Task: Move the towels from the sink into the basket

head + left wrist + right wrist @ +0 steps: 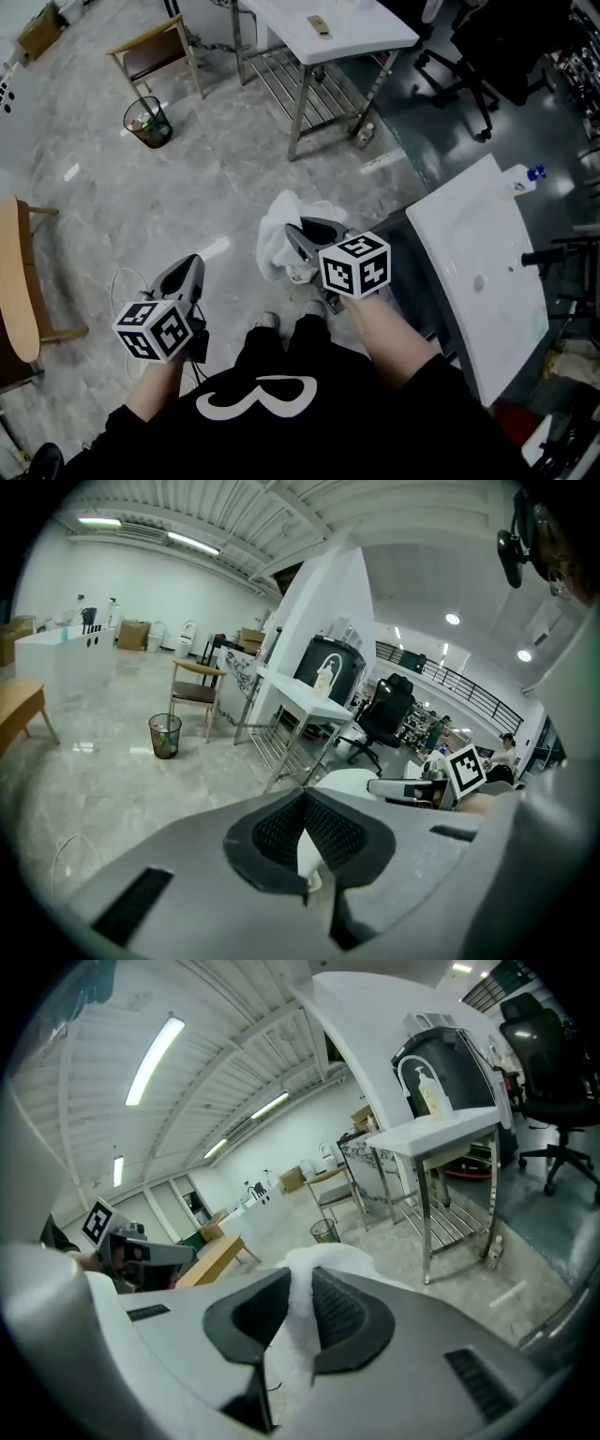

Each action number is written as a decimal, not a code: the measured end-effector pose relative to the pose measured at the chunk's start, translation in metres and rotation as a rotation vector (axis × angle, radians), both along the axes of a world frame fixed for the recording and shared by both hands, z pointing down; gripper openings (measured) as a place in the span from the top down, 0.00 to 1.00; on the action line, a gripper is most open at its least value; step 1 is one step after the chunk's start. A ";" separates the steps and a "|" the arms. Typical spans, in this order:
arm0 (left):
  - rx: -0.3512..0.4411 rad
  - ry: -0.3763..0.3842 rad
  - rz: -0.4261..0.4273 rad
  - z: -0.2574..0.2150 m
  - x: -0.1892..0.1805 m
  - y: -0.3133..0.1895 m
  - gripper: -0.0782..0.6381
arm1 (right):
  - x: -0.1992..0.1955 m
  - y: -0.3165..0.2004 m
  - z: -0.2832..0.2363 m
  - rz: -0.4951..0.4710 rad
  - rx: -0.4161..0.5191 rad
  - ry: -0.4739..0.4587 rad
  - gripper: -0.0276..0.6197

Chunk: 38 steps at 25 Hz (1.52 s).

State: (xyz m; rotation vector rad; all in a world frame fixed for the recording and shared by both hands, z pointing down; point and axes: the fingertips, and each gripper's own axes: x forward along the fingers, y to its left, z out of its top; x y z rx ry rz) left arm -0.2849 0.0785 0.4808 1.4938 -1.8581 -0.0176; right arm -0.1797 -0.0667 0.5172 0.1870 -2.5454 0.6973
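Head view: the right gripper (294,240) is clenched on a bunched white towel (279,217) that hangs just ahead of its jaws over the floor, left of the sink (469,246), while the left gripper (187,270), nearby, is closed on nothing; no basket shows.

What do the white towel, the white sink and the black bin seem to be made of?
Towel: soft fuzzy fabric, perhaps terry; it bunches in folds. Sink: smooth, faintly shiny white, perhaps ceramic or resin. Bin: see-through black mesh, probably metal wire.
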 end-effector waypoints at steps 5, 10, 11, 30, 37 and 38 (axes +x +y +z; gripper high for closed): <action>-0.044 0.027 -0.017 0.037 -0.002 -0.007 0.88 | 0.009 -0.015 0.062 0.001 -0.005 0.082 0.85; -0.098 0.069 -0.011 0.081 0.008 -0.013 0.88 | 0.037 -0.045 0.125 0.076 -0.044 0.181 0.85; -0.106 0.077 -0.009 0.087 0.011 -0.015 0.88 | 0.041 -0.050 0.136 0.090 -0.053 0.192 0.85; -0.184 0.085 -0.011 0.136 0.003 -0.058 0.88 | 0.085 -0.089 0.277 0.159 -0.225 0.406 0.52; -0.173 0.102 0.011 0.132 0.006 -0.065 0.88 | 0.095 -0.078 0.269 0.158 -0.280 0.391 0.50; -0.168 0.105 0.016 0.131 0.007 -0.067 0.88 | 0.095 -0.077 0.265 0.153 -0.280 0.388 0.50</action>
